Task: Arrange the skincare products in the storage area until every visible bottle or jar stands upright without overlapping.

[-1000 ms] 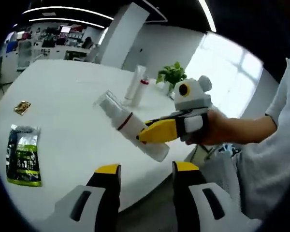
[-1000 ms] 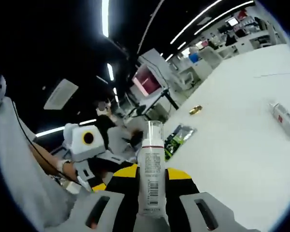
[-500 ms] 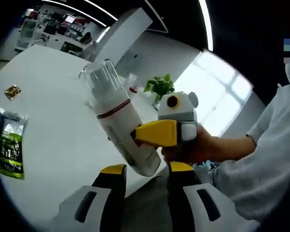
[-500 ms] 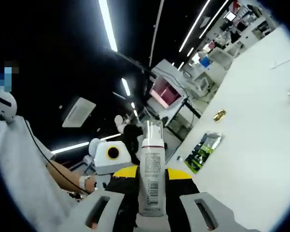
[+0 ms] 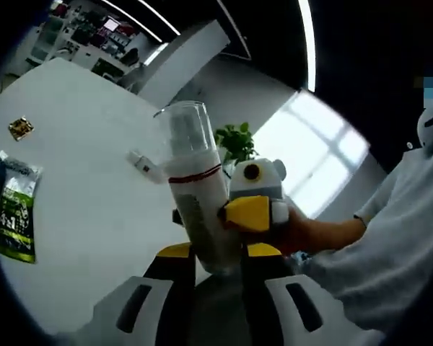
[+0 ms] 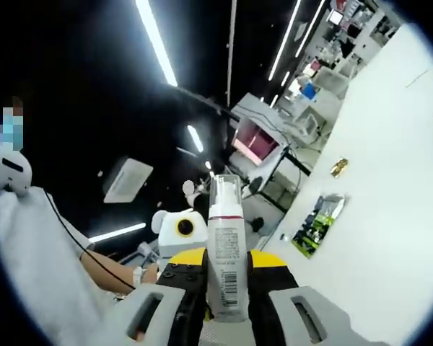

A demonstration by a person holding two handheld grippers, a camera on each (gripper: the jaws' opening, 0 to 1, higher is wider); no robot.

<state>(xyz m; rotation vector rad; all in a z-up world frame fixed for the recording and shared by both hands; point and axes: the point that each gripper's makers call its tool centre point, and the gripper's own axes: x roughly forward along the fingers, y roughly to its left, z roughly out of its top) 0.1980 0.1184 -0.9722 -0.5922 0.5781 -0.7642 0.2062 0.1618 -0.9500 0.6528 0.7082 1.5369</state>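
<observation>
White plastic bottle with a clear cap is pinched between the jaws of the right gripper, which press against its sides; in the right gripper view its long axis runs straight up along the jaws, cap end away from the camera, and a barcode label faces the lens. Its base is hidden down between the jaws.

In the left gripper view the same bottle is held in the air off the table's near edge, cap up and leaning a little to the left, a red band round its shoulder. The right gripper grips its lower half, with a hand and a pale sleeve behind. The left gripper has its jaws spread on either side of the bottle's base; whether they touch it cannot be told.

Farther off on the white table a green packet lies near the left edge, a small gold item beyond it, and a small tube lies on its side toward the far edge. A potted plant shows behind the cap, partly hidden.
</observation>
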